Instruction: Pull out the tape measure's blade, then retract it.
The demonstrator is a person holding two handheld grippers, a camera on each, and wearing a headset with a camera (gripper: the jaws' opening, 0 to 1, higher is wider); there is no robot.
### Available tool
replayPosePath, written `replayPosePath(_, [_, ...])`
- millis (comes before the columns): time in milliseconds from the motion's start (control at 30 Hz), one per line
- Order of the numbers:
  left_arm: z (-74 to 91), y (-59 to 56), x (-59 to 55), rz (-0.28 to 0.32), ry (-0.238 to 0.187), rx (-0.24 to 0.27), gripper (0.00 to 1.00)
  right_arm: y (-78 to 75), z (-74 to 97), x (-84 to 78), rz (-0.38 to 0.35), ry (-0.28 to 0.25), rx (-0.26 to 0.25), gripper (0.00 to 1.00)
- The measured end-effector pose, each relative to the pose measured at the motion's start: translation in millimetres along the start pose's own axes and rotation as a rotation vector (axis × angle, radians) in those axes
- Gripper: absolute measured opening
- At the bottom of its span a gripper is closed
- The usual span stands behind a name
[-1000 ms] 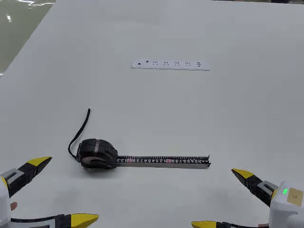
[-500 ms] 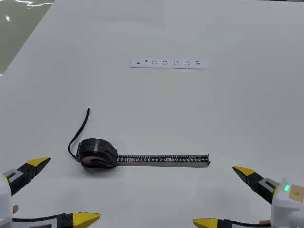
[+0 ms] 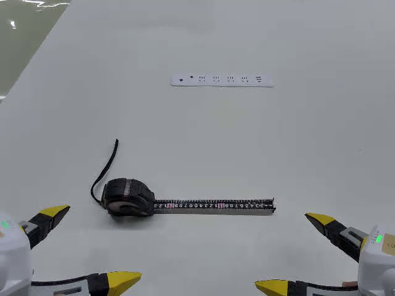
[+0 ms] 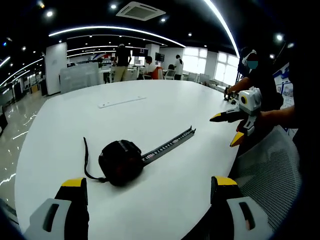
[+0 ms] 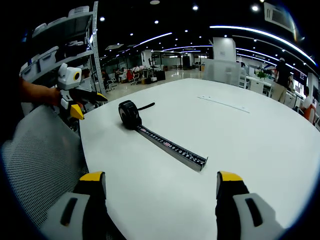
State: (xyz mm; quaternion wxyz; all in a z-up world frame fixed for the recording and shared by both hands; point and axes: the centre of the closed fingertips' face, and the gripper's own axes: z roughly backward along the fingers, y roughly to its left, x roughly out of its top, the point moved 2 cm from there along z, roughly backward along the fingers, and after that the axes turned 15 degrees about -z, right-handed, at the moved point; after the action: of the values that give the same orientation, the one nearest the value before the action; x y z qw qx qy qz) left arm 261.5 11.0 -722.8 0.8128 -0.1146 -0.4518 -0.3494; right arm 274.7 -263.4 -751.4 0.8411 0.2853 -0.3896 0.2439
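Tape measure [image 3: 128, 197] lies on the desk [image 3: 247, 142], its blade [image 3: 213, 206] drawn out to the right; the left hand-held gripper [image 3: 92, 245] and the right hand-held gripper [image 3: 291, 251] hang spread and empty, well apart from it. To retract cleanly, we should pin the case with the left and steady the blade's end with the right. Nothing has shifted since a second ago

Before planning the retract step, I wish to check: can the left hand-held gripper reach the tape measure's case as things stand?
Probably yes. The left hand-held gripper is open, and only bare table lies between it and the case. The blade points away from it, so nothing seems to block the way.
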Motion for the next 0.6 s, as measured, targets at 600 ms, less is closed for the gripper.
replayPosePath(600, [-13.5,-0.5,19.0,0.026,-0.033,0.116,0.99,-2.5,-0.9,1.9,0.031,0.007,0.058,0.86])
